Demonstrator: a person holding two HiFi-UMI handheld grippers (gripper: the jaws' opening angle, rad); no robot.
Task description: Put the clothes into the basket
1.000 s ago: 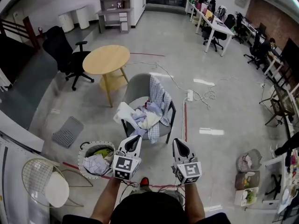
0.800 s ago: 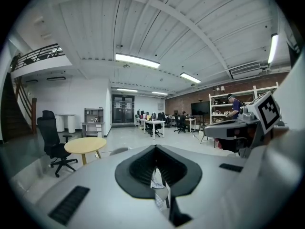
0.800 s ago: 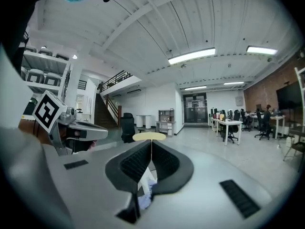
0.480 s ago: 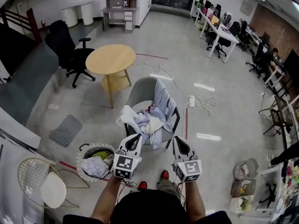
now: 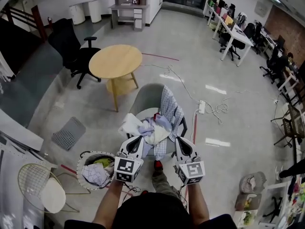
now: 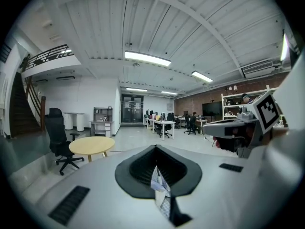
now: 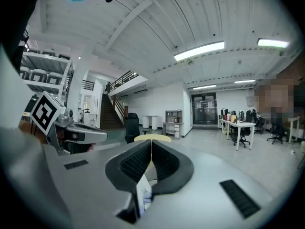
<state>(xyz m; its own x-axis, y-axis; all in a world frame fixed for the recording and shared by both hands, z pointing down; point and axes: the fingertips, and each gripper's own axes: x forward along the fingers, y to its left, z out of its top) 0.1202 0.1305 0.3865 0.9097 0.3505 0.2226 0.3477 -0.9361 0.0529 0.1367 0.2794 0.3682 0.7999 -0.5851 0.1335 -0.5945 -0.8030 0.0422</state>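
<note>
A pile of pale clothes (image 5: 151, 128) lies on the seat of a grey chair (image 5: 143, 93), and a checked shirt (image 5: 170, 108) hangs over its backrest. The round wire basket (image 5: 84, 157) stands on the floor to the left, with several clothes (image 5: 95, 171) in it. My left gripper (image 5: 138, 139) is shut and empty, its tip at the near edge of the pile. My right gripper (image 5: 179, 140) is shut and empty just right of the seat. In the left gripper view the jaws (image 6: 156, 148) meet, with cloth showing in the slit below. The right gripper view shows closed jaws (image 7: 151, 142) too.
A round wooden table (image 5: 116, 61) and a black office chair (image 5: 71, 44) stand beyond the grey chair. A white wire chair (image 5: 40, 187) is at the lower left and a grey mat (image 5: 69, 133) on the floor. A power strip with cables (image 5: 202, 106) lies to the right.
Both grippers have moved forward toward the chair with the clothes, which now lies right at their tips. The basket has dropped back to the left of the left gripper.
</note>
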